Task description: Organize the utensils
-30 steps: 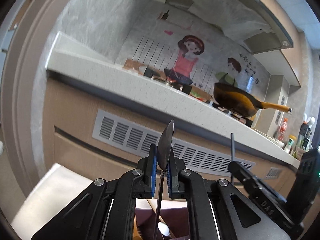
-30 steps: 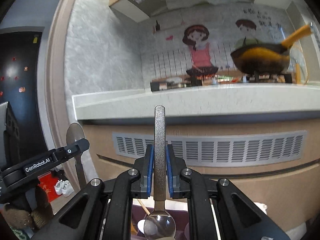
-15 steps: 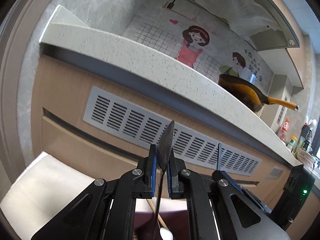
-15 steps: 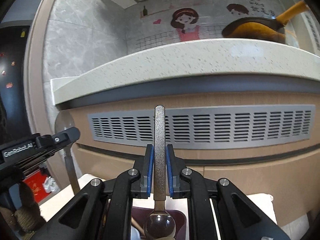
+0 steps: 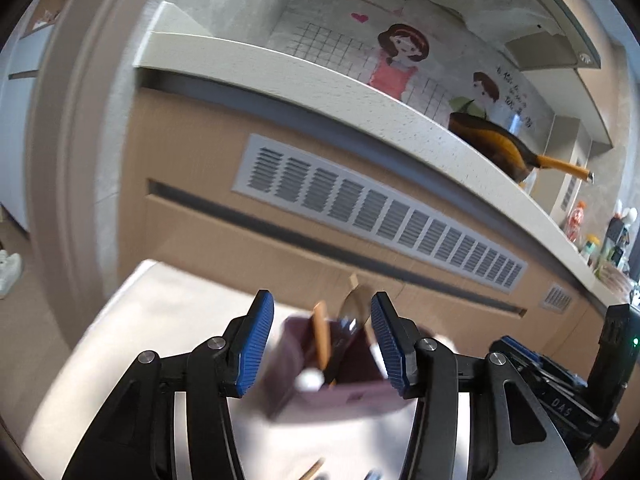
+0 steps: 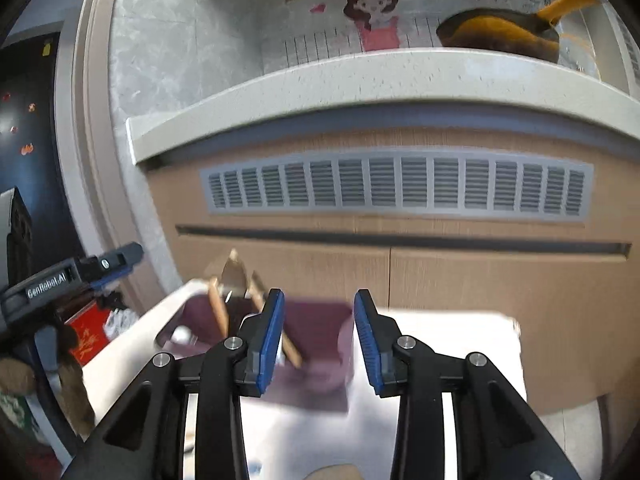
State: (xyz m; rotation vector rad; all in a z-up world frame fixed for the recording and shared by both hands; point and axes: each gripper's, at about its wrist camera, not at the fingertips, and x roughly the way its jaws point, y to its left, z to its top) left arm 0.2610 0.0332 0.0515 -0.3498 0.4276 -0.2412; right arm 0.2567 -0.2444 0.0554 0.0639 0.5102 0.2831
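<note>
A purple utensil holder [image 5: 340, 376] stands on a white table [image 5: 132, 344]. It holds a metal spoon [image 5: 354, 310], wooden chopsticks [image 5: 321, 338] and a white-tipped piece. My left gripper [image 5: 322, 338] is open and empty, its blue pads either side of the holder. In the right wrist view the holder [image 6: 320, 336] sits between and beyond the pads of my right gripper [image 6: 319, 336], which is open and empty. The spoon [image 6: 234, 274] and chopsticks [image 6: 218, 308] lean at its left side. The left gripper [image 6: 96, 266] shows at the left edge.
A kitchen counter [image 5: 320, 80] with a grey vent grille [image 5: 376, 212] and wooden cabinet fronts stands right behind the table. An orange-handled pan [image 6: 504, 36] sits on the counter. The other gripper [image 5: 560, 384] is at lower right in the left wrist view.
Both grippers have opened and let go of their spoons, which now stand in the purple holder. Both views have tilted down toward the table.
</note>
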